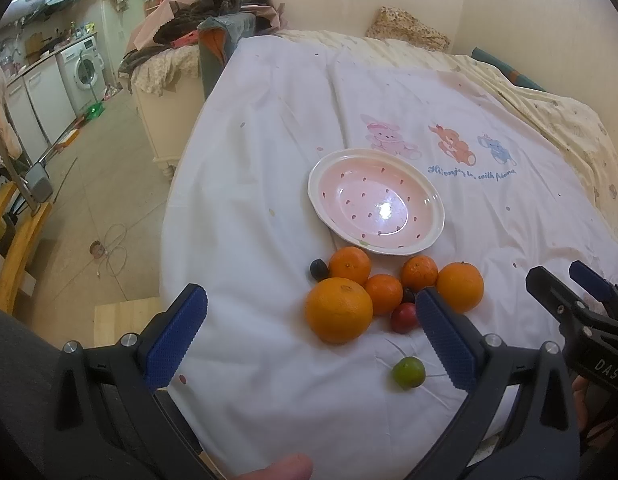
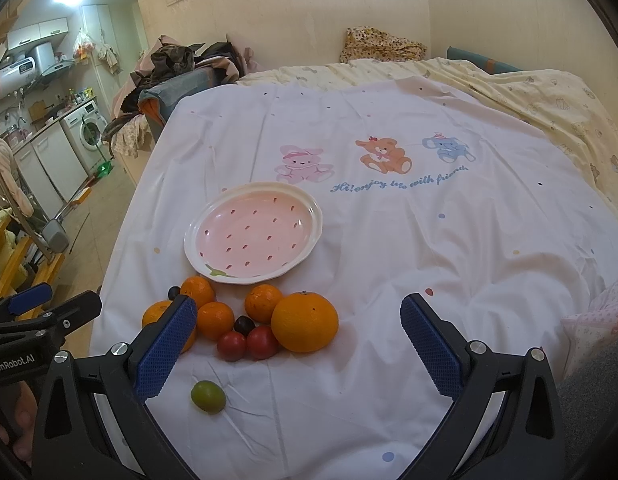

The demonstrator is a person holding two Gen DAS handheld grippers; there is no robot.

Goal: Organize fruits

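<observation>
Both pairs of jaws stand wide apart with nothing between their blue pads. The left gripper point(image 1: 311, 322) hangs over the near edge of the bed, its opening framing the largest orange point(image 1: 338, 310) and the green fruit point(image 1: 408, 373) without touching either. The right gripper point(image 2: 299, 342) sits beside it, farther along the same edge; its left pad overlaps one orange in its own view, but I cannot tell whether it touches.

The fruit lies in a loose cluster on the white sheet point(image 2: 389, 248), just on the near side of the plate point(image 2: 197, 240). In the right wrist view there are five oranges: a big one point(image 2: 304, 322) at the right of the cluster, three smaller ones point(image 2: 263, 303) point(image 2: 215, 320) point(image 2: 197, 290), and one point(image 2: 153, 314) partly hidden by the pad. Two small red fruits point(image 2: 231, 345) point(image 2: 262, 342) sit side by side against the big orange, with a dark plum point(image 2: 244, 324) tucked just behind them. Another dark plum point(image 2: 173, 292) rests at the left edge, beside the rear orange. The green fruit point(image 2: 207, 396) lies alone, nearer the grippers than the rest.

The plate is pink inside with small red marks and a cream rim, and holds no fruit. Beyond it the sheet carries three printed animals point(image 2: 383, 155) and a line of blue script.
</observation>
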